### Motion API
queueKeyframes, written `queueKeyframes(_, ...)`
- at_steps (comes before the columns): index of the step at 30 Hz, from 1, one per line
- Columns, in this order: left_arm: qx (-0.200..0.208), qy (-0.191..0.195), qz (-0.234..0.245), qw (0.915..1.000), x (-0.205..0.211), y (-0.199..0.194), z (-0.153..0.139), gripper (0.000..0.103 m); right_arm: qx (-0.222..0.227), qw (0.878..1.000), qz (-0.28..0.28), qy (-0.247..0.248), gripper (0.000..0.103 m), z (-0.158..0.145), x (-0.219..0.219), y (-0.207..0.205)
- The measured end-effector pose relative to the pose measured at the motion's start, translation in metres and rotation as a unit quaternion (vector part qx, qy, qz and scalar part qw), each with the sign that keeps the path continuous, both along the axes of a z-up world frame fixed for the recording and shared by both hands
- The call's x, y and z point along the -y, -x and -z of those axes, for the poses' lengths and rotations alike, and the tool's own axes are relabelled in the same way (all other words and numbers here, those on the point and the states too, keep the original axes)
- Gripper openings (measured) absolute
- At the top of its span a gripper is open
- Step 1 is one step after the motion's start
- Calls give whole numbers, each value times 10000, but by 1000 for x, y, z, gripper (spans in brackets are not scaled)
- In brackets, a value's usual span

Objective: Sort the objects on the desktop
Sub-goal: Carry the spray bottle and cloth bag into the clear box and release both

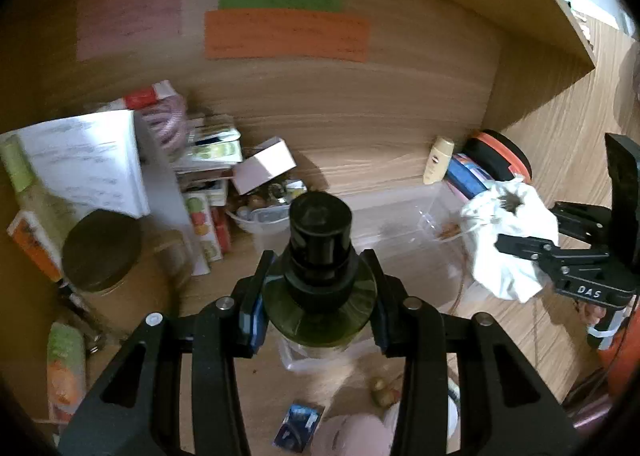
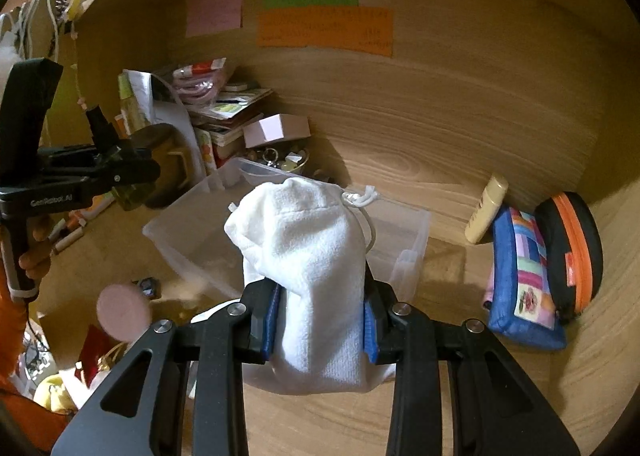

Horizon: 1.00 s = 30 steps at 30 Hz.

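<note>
Left gripper [image 1: 318,316] clamps the green bottle [image 1: 320,296], right gripper [image 2: 320,322] clamps the white pouch [image 2: 308,268]: keep both level over the clear bin [image 2: 412,240], lower, then release.

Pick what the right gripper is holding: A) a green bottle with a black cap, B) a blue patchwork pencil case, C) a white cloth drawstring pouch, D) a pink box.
C: the right gripper has its blue pads pressed on both sides of the white cloth pouch, above the clear plastic bin.
</note>
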<state>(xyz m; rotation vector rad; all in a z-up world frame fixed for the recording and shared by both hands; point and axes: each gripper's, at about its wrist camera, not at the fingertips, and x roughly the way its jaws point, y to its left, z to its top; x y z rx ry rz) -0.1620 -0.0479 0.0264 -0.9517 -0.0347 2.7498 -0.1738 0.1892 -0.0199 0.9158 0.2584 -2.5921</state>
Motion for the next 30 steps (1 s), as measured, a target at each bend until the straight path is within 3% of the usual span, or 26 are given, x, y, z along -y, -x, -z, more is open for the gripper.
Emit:
queueKeyframes(14,609,69,397,9973,-31,56,36,41,451,9985,-126,-291,30,31,8,52)
queueKeyframes(30,1191,76,521,9915,-40,69,61,41,808,9948,-217,-577,32,64,18,72)
